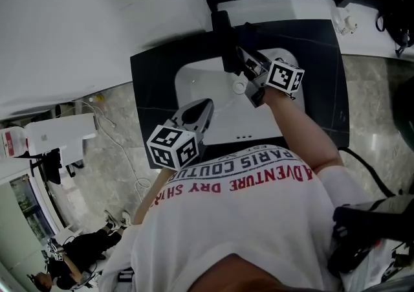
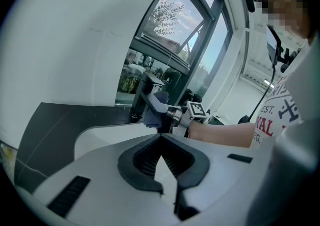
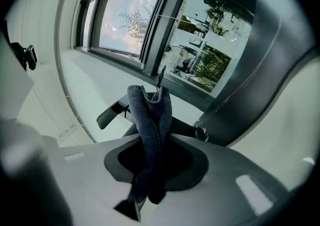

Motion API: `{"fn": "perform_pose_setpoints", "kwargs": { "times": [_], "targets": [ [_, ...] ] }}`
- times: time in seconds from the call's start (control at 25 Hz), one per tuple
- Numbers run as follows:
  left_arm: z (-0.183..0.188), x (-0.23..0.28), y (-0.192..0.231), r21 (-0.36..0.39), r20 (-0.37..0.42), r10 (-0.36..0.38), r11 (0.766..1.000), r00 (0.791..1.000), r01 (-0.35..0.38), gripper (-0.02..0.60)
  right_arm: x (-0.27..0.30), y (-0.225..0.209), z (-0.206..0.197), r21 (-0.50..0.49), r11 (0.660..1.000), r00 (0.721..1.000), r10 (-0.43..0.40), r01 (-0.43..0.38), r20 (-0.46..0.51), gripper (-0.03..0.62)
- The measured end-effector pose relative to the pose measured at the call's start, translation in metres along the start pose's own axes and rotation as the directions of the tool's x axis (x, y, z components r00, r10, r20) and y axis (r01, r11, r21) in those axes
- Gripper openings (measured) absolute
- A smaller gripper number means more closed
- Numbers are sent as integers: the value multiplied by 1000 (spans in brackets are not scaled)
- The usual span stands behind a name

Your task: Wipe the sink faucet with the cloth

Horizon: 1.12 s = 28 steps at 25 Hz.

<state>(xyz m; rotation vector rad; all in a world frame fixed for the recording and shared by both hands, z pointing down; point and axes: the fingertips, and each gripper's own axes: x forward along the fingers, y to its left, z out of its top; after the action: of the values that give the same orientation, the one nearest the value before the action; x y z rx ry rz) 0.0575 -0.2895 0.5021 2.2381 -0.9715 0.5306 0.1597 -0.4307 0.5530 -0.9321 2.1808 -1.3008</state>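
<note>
The fuzzy grey cloth (image 3: 147,112), folded narrow, is pinched between the right gripper's (image 3: 152,140) jaws, just before the black angular faucet (image 1: 222,32). The left gripper (image 2: 161,137) hangs over the white sink (image 1: 194,83), jaws pressed together.

Right gripper view: cloth (image 3: 149,125) screens the middle of the faucet (image 3: 112,110) and the jaw tips. Only a dark arm shows left of it.

Left gripper view: faucet partly behind cloth and right gripper (image 2: 159,109). Too small to tell where cloth meets faucet.

Head view: right gripper covers the faucet's lower part, and the cloth is not separable there. Shirt (image 1: 246,219) and left gripper (image 1: 202,108) hide the near rim of the sink (image 1: 194,80). Person (image 1: 74,255) at bottom left, too small for detail.
</note>
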Motion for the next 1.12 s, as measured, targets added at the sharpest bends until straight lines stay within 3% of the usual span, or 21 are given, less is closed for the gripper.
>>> {"fn": "perform_pose_setpoints", "kwargs": {
  "times": [0.28,0.52,0.84,1.0,1.12],
  "targets": [
    [-1,-6,8,-14,5,15,1000,1000,-15,2,17,6,-1,48,996,997,72,-74,36,80],
    [-5,-10,12,-26,6,29,999,1000,-28,2,22,-5,-8,21,1000,1000,18,-18,11,80],
    [-8,-8,13,-36,3,31,999,1000,-31,1,16,-42,-18,14,990,990,-142,142,-26,80],
    [-8,-8,14,-39,0,32,999,999,-32,1,18,-42,-19,11,988,987,-155,155,-32,80],
    [-8,-7,12,-38,-1,28,999,1000,-28,1,17,-39,-18,61,992,994,-109,110,-19,80]
  ]
}}
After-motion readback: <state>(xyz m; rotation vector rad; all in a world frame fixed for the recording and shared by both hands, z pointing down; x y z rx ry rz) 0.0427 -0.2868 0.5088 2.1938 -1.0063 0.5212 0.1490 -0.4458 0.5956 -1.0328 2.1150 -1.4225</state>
